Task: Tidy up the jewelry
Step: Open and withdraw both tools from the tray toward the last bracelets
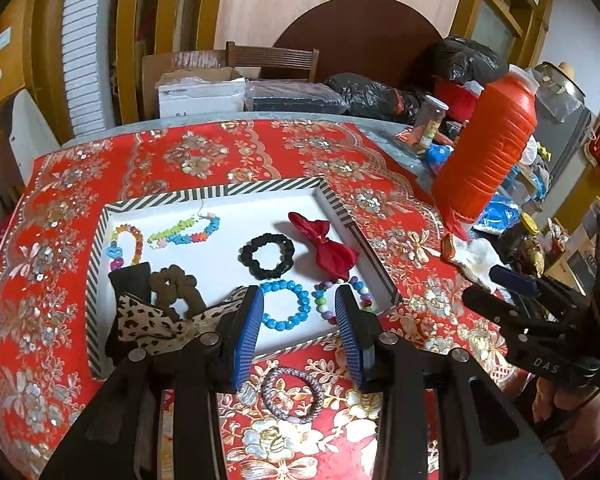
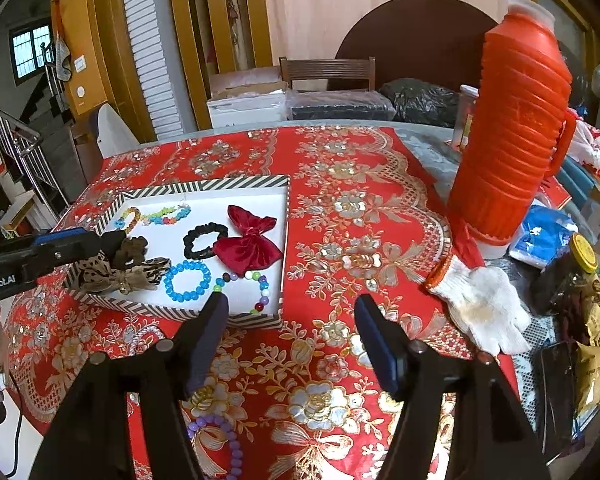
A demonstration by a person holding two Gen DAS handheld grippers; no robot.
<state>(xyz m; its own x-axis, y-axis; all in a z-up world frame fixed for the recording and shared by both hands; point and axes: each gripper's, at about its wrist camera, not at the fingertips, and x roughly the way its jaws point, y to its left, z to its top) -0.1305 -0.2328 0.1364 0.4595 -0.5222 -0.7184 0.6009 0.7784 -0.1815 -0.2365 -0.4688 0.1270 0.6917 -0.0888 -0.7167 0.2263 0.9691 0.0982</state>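
A striped-rim white tray (image 1: 228,192) (image 2: 204,186) on the red cloth holds a blue bead bracelet (image 1: 285,305) (image 2: 188,275), a black scrunchie (image 1: 266,255) (image 2: 204,240), a red bow (image 1: 327,249) (image 2: 249,245), a mixed bead bracelet (image 1: 342,295) (image 2: 244,288), colourful bracelets, a brown scrunchie and a leopard bow (image 1: 152,320). My left gripper (image 1: 299,332) is open and empty over the tray's near rim. A grey-purple bracelet (image 1: 291,395) lies on the cloth just below it. My right gripper (image 2: 290,344) is open and empty right of the tray. A purple bead bracelet (image 2: 220,446) lies below it.
A tall orange thermos (image 2: 512,120) (image 1: 488,148) stands at the right. A white work glove (image 2: 480,304), jars, blue bags and clutter crowd the table's right side. Boxes and black bags sit behind the table.
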